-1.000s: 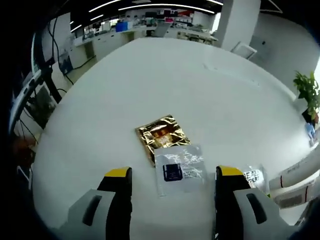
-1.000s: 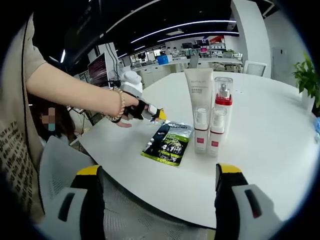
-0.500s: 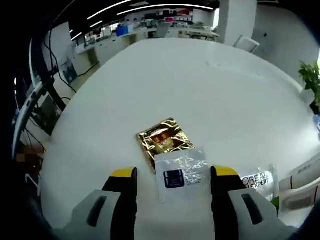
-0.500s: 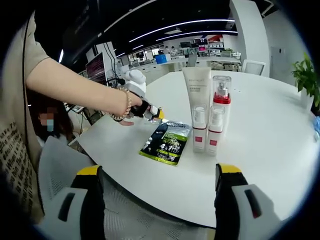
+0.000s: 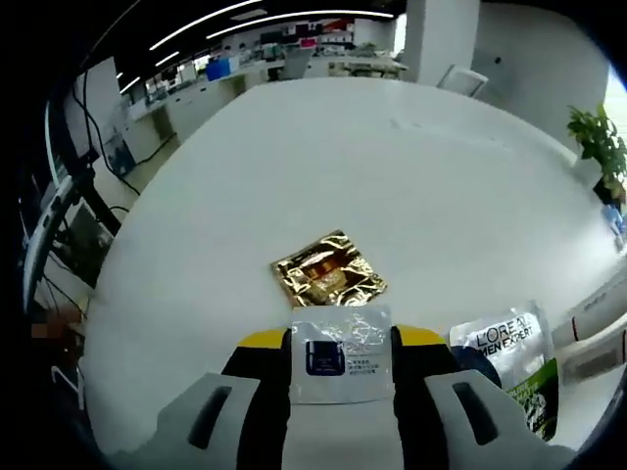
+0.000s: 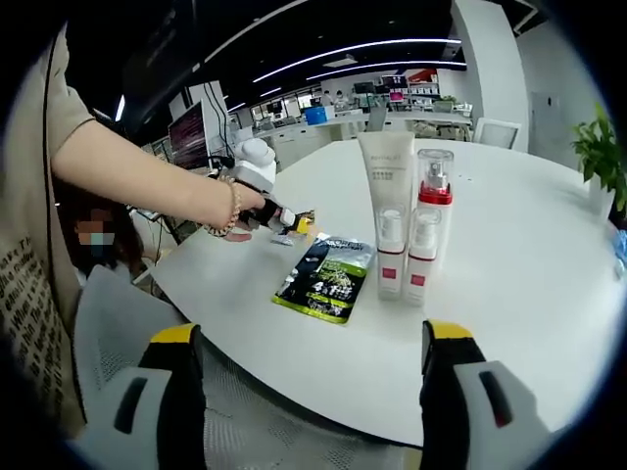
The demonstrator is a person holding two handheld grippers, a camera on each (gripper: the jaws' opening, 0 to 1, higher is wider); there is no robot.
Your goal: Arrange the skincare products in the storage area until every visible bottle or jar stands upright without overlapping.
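Our left gripper [image 5: 340, 345] has closed in since a second ago, its jaws now pinching the flat, glossy clear sachet [image 5: 339, 354] just beside the crinkled gold foil packet [image 5: 328, 275]. Near it lies a pouch [image 5: 509, 354] reading "L'OREAL MEN EXPERT". Our right gripper [image 6: 313, 338] hangs wide open, holding nothing.

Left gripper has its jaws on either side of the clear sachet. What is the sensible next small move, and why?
Probably finish closing the left gripper on the clear sachet and lift it slightly. The jaws already flank its edges, and it lies flat on the white table just short of the gold sachet, so a short lift should separate them.
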